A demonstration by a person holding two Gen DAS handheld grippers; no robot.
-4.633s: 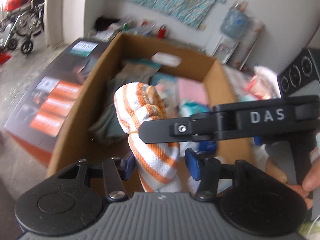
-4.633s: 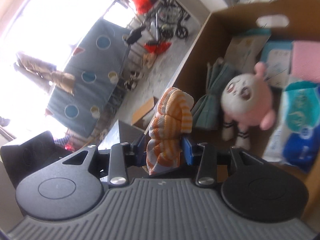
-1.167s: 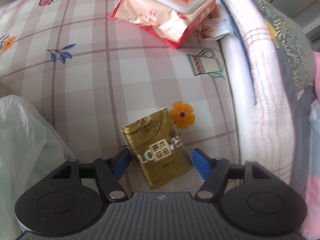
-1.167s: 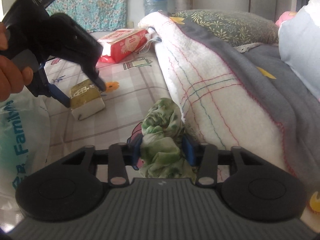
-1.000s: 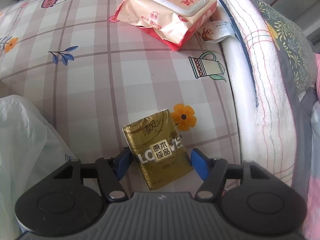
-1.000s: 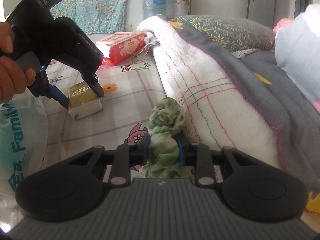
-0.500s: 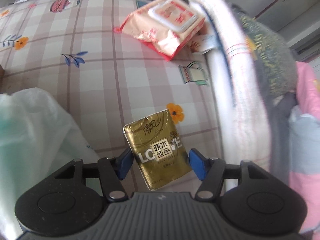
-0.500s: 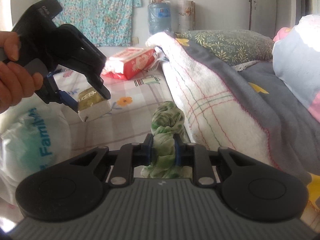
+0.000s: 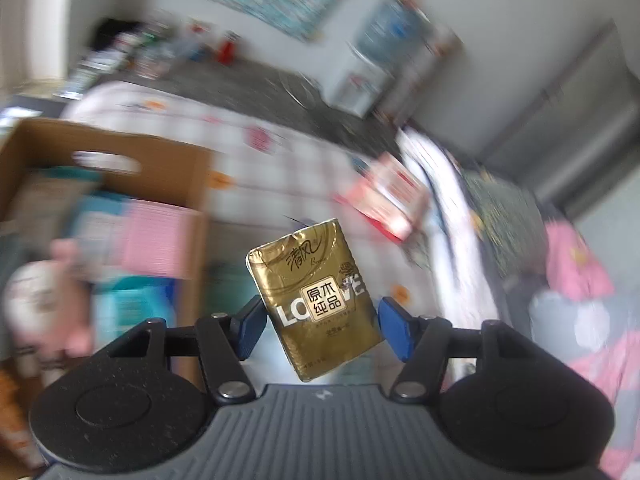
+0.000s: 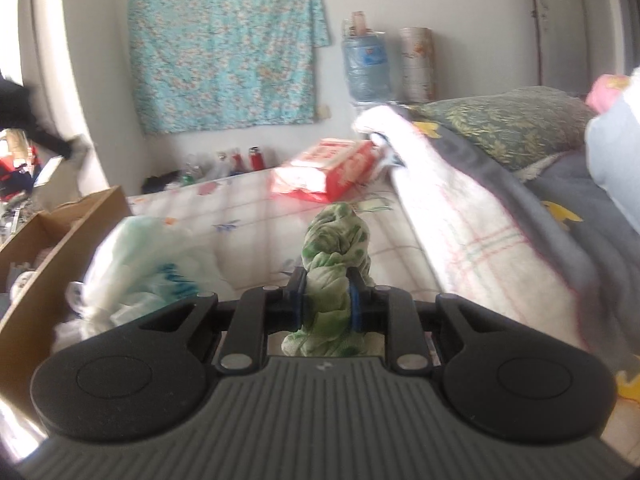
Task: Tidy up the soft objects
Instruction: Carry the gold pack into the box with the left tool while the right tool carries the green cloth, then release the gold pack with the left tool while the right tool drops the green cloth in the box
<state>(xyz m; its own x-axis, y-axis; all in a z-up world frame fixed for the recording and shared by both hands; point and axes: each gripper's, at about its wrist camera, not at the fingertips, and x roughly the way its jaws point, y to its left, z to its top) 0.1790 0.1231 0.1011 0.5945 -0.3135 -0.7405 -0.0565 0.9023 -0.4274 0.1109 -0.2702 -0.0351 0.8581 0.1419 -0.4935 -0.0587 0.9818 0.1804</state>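
My left gripper [image 9: 320,326] is shut on a gold tissue pack [image 9: 316,300] with white lettering, held up in the air above the bed. To its left lies an open cardboard box [image 9: 192,184] with a pink plush toy [image 9: 36,300] and packets inside. My right gripper [image 10: 326,304] is shut on a bunched green patterned cloth [image 10: 336,252], lifted above the checked bedsheet [image 10: 248,216]. The same cardboard box [image 10: 60,232] shows at the left edge of the right wrist view.
A red and white wipes pack [image 10: 332,168] lies on the sheet near a rolled white blanket [image 10: 460,220]. A white plastic bag [image 10: 148,264] sits beside the box. Grey bedding and a pillow [image 10: 516,124] fill the right side. A water bottle [image 10: 366,68] stands by the wall.
My left gripper has risen with the gold tissue pack and swung left toward the box, leaving the right wrist view. My right gripper has lifted the green cloth off the sheet.
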